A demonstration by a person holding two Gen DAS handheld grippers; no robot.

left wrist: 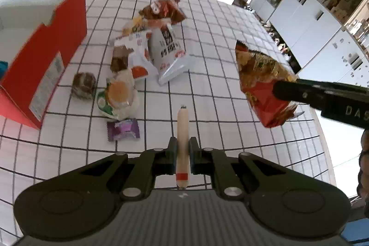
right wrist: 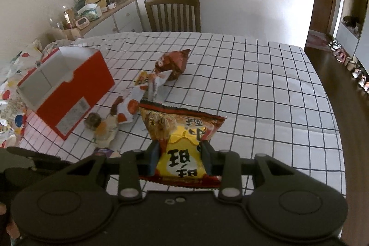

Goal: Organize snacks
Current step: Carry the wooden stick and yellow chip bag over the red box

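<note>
Toward the desk's (right wrist: 253, 89) left edge, red box (right wrist: 76, 93): open, its floor hidden.
Left gripper (left wrist: 183, 149): fingers clamped on sausage stick (left wrist: 182, 142), which could swivel out.
Loose snacks (left wrist: 147, 57): mid-desk; labels unreadable.
Right gripper (right wrist: 181, 153): fingers narrowly pinching chip bag (right wrist: 182, 130); slick foil could slip.

Obstacles: red box (right wrist: 66, 93) near the tabletop's (right wrist: 265, 84) left edge; snack pile (right wrist: 147, 93) just beside it.
Free room: tabletop's right half.

A pale sausage stick (left wrist: 182, 142) and a red-yellow snack bag (right wrist: 182, 144) are held aloft; other snacks (left wrist: 147, 54) lie piled beside the open red box (right wrist: 66, 87).
</note>
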